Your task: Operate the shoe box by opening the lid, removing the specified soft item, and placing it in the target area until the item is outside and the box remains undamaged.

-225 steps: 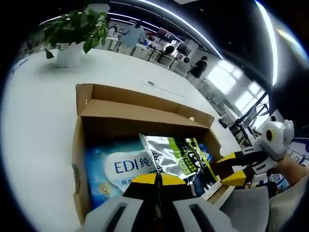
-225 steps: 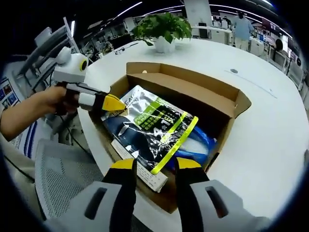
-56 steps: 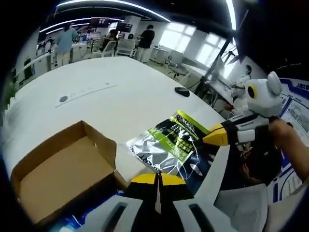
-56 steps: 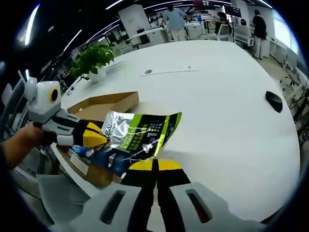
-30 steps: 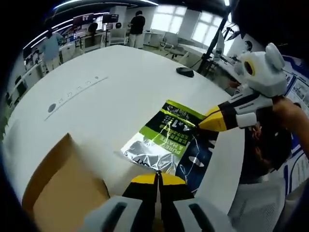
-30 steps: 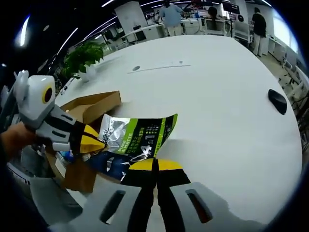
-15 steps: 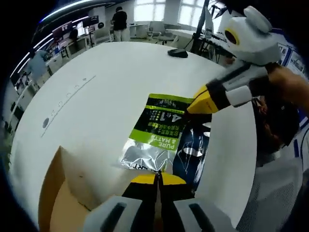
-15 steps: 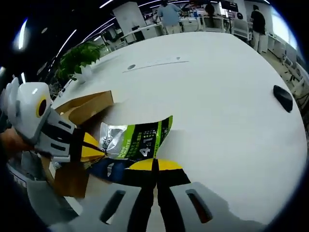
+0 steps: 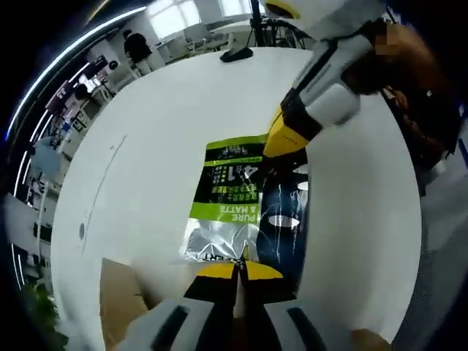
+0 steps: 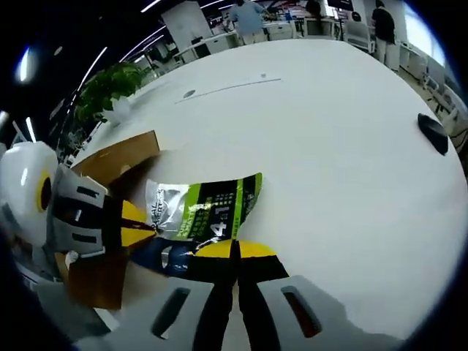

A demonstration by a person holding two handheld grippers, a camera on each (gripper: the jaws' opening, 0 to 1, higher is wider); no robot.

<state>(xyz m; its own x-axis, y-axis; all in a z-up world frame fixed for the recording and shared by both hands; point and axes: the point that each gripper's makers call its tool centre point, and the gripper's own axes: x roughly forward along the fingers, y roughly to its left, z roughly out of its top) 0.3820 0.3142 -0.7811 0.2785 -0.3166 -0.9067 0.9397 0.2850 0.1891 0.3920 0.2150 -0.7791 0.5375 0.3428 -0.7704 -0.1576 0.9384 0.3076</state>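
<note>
A soft pouch (image 9: 238, 194), silver, green and dark blue, is stretched out low over the white table (image 9: 146, 146), outside the cardboard shoe box (image 9: 117, 303). My left gripper (image 9: 235, 268) is shut on the pouch's silver end. My right gripper (image 9: 282, 142) comes in from the upper right and is shut on the opposite end. In the right gripper view the pouch (image 10: 208, 208) lies just right of the open box (image 10: 117, 164), between my right gripper (image 10: 235, 249) and my left gripper (image 10: 139, 224).
A potted plant (image 10: 110, 88) stands at the table's far left behind the box. A black mouse (image 10: 437, 133) lies near the right edge. Wide bare table (image 10: 329, 168) spreads beyond the pouch. People and desks are far behind.
Both grippers have carried the pouch further from the box and lower over the table. The box has slid toward the edge of both views.
</note>
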